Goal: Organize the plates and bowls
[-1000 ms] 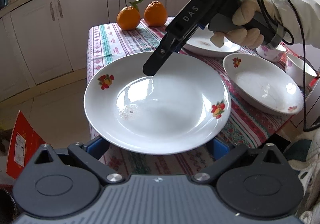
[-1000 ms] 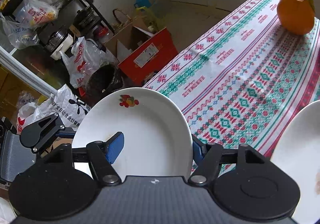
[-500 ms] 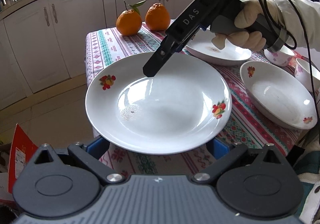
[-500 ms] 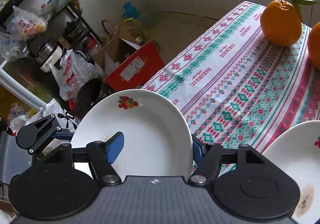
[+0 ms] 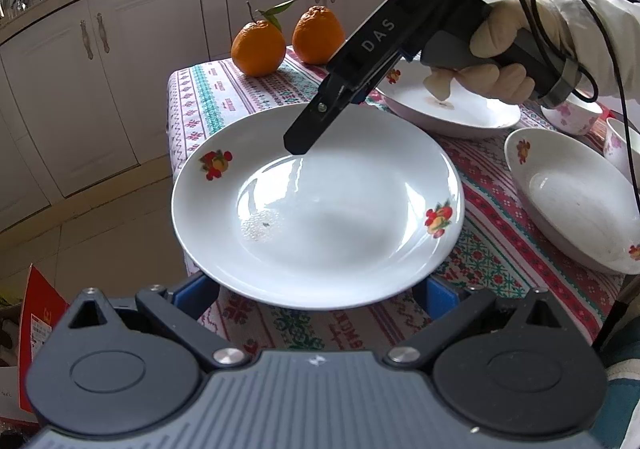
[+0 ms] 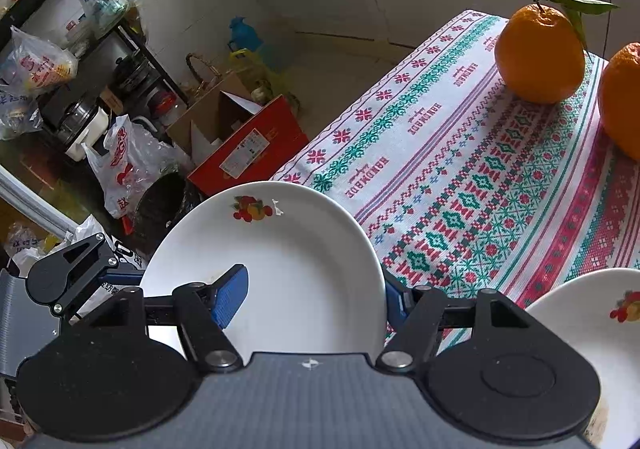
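Note:
A white plate with fruit prints (image 5: 320,209) hangs in the air at the table's near left corner. My right gripper (image 6: 312,297) is shut on its rim, one blue pad (image 6: 230,295) on top and the other under the edge. It shows from the left wrist view as a black finger (image 5: 320,117) over the plate's far rim. My left gripper (image 5: 316,289) is open, its blue pads spread wide below the plate's near rim. A second fruit-print plate (image 5: 452,109) and a deep white bowl (image 5: 576,205) lie on the table.
Two oranges (image 5: 288,39) stand at the table's far left corner on the patterned cloth (image 6: 480,189). Small flowered cups (image 5: 572,115) stand at the far right. A red box (image 6: 248,149) and bags lie on the floor left of the table.
The held plate has stayed nearly still in both views. The views have shifted so the table, oranges and other dishes have moved right and closer.

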Available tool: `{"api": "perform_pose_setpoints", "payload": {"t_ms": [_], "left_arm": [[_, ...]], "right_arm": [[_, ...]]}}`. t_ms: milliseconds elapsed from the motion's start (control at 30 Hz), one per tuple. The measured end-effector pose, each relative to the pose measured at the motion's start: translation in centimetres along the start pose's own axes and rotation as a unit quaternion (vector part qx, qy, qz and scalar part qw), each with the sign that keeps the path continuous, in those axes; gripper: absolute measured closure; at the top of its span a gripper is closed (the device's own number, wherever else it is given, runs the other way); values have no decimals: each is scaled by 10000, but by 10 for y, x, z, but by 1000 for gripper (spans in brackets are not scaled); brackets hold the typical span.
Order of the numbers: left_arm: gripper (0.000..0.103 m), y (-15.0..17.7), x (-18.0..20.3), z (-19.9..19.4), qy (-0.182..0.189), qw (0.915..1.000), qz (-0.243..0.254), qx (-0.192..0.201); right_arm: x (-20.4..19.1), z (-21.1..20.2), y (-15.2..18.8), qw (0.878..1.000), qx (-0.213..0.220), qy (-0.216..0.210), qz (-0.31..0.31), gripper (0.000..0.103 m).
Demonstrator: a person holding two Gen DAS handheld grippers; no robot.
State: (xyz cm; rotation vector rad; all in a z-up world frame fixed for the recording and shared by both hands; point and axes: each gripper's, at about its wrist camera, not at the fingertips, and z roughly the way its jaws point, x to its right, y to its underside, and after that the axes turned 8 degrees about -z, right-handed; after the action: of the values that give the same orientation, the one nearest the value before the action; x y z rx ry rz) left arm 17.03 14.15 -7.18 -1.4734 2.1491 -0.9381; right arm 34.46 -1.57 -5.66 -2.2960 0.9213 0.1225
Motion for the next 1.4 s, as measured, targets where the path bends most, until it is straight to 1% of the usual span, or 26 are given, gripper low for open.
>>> {"api": "perform_pose_setpoints", "payload": {"t_ms": [500,567,633,700,767,800,833,933,1100,1267,1400], "left_arm": [[1,-2,-1,3,-30,10000,64,20],[1,-3,-2,3,-24,10000,72,30],[1,-2,-2,3,-9,10000,74,46],[1,-2,-2,3,-18,10000,76,56],[1,-1,-1,1,-28,9999,88,82],[1,-1,-2,0,-24,9999,77,83],[1,0,-2,-1,-16,9999,58,93],[1,1,-1,-8,-52,9999,37,130],[1,5,7,-24,-198,9995,18,244],[1,13,25,-44,-306,9988,-15,379],[1,21,41,-60,-276,9983,-174,488]], "right_arm": [[1,7,-1,9998,-11,199,-101,29],[0,7,-1,9996,-33,217,-161,27],[-1,9,-2,9996,-33,212,-191,21],[-3,10,-2,9995,-41,245,-215,18],[-5,10,-2,9993,-53,257,-248,11],[-6,9,-2,9992,-35,282,-284,6],[-8,6,-1,9989,-4,323,-331,4],[-15,-1,-1,9982,45,407,-434,4],[-29,-23,8,9965,182,572,-586,1],[-48,-53,28,9934,372,800,-727,0],[-61,-79,52,9922,580,921,-604,0]]}}
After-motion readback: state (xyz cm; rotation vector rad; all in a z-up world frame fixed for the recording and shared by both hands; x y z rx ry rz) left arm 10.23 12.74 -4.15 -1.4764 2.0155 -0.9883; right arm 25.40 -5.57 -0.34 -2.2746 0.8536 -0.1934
